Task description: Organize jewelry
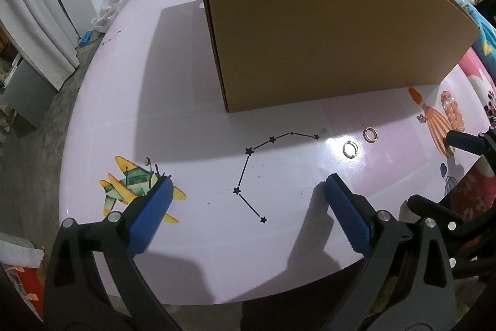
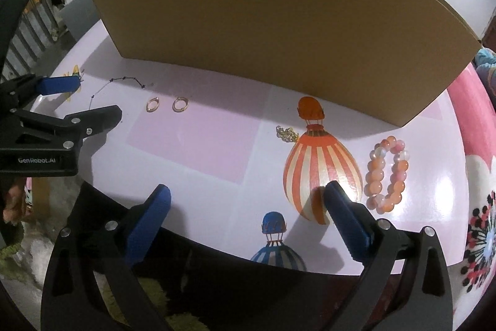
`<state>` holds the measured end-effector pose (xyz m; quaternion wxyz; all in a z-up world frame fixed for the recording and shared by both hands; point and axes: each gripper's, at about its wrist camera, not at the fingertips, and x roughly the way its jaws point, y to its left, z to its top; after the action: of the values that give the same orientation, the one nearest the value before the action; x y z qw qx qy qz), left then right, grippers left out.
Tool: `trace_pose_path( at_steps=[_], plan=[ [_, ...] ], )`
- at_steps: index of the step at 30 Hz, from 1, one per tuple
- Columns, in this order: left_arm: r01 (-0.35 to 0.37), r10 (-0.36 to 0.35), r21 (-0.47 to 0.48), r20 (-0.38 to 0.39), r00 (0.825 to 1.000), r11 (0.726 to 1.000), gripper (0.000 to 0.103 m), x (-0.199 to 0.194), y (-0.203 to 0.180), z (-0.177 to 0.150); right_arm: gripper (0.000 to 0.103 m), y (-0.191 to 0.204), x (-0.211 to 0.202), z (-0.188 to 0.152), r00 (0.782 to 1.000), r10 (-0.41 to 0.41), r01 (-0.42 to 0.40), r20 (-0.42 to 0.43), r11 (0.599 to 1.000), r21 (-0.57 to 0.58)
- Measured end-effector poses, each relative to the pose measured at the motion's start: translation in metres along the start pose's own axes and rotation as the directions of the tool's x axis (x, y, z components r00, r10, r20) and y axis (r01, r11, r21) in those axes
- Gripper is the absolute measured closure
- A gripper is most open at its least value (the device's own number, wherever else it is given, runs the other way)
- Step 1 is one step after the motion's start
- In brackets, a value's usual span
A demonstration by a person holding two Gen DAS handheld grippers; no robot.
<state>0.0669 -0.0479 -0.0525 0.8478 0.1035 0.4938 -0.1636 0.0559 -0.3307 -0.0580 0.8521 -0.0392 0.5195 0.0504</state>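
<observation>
Two small gold hoops [image 1: 350,149] [image 1: 370,134] lie side by side on the pale pink table [image 1: 192,114], ahead and right of my left gripper [image 1: 248,182]. Its jaws are open and hold nothing, hovering over a printed star line. In the right wrist view the same hoops [image 2: 152,105] [image 2: 180,104] lie far left. A pink and orange bead bracelet [image 2: 386,174] rests just right of my right gripper [image 2: 248,190], which is open and holds nothing. A small gold beaded piece [image 2: 286,133] lies beside the printed striped balloon.
A large brown cardboard box [image 1: 310,20] [image 2: 263,20] stands upright behind the jewelry and blocks the back of the table. The left gripper [image 2: 83,98] shows at the left edge of the right wrist view. The table's front edge [image 2: 217,250] runs close under both grippers.
</observation>
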Motion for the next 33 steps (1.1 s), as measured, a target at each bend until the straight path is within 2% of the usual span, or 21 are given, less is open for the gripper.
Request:
trace_pose_path(
  at_steps=[10, 19, 33],
  plan=[
    [0.004, -0.004, 0.005, 0.006, 1.000, 1.000, 0.007, 0.002, -0.007, -0.003, 0.006, 0.014, -0.003, 0.000, 1.000, -0.007, 0.007, -0.016, 1.000, -0.006],
    [-0.005, 0.004, -0.012, -0.014, 1.000, 1.000, 0.007, 0.003, -0.009, 0.001, 0.006, 0.006, 0.007, 0.006, 0.998, -0.016, 0.016, -0.055, 1.000, -0.006],
    [-0.015, 0.014, -0.031, -0.037, 0.999, 0.999, 0.007, 0.003, -0.009, 0.001, 0.006, -0.002, 0.015, 0.010, 0.998, -0.009, 0.008, -0.069, 1.000, -0.012]
  ],
)
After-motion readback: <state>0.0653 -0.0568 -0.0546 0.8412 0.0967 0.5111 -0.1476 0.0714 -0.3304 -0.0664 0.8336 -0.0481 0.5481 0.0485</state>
